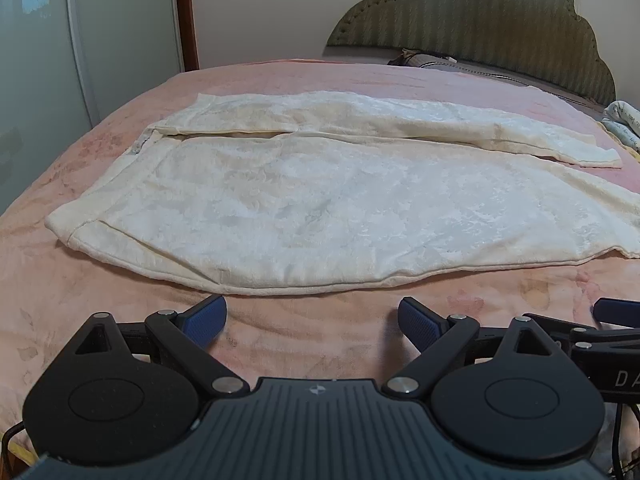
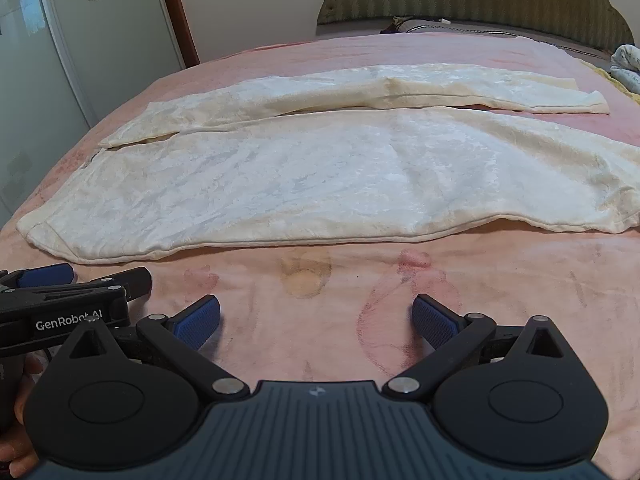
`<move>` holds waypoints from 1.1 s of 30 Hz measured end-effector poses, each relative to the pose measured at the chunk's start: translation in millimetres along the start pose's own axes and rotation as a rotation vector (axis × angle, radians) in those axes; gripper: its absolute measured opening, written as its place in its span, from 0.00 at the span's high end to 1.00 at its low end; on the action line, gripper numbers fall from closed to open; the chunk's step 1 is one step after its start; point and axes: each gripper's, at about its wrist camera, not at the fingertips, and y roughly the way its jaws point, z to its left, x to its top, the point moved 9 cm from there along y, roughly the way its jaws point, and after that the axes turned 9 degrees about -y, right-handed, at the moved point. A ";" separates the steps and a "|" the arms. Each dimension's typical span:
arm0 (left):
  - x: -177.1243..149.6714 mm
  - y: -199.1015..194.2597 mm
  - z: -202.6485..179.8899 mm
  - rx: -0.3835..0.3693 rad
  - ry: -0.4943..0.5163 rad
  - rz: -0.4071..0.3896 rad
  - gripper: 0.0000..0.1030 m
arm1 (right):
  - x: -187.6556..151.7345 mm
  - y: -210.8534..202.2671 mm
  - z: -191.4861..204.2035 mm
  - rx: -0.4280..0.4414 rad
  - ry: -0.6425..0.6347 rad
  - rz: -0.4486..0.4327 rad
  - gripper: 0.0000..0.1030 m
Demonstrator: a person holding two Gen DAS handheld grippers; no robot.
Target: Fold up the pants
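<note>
Both my left gripper (image 1: 312, 322) and right gripper (image 2: 316, 320) sit spread wide, empty, near the cream pants (image 1: 320, 196). Pinching only the top layer, or snagging the pink blanket (image 2: 320, 292), could bunch the fold.

1 pants (image 1: 320, 200); 2 tools (image 1: 312, 326)

Pants (image 1: 320, 184) flat on bed (image 1: 320, 344)
</note>
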 end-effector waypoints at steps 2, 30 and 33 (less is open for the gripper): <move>-0.3 -0.1 0.0 -0.001 -0.001 -0.002 0.08 | 0.5 -0.9 -1.2 0.006 0.010 -0.009 0.00; -0.8 -7.1 -6.0 -0.017 0.039 -0.047 0.08 | -1.0 -1.4 5.0 0.012 -0.015 -0.017 0.00; 2.9 -11.3 -8.4 -0.007 0.068 -0.085 0.08 | -1.1 -2.0 5.7 -0.004 -0.027 -0.022 0.00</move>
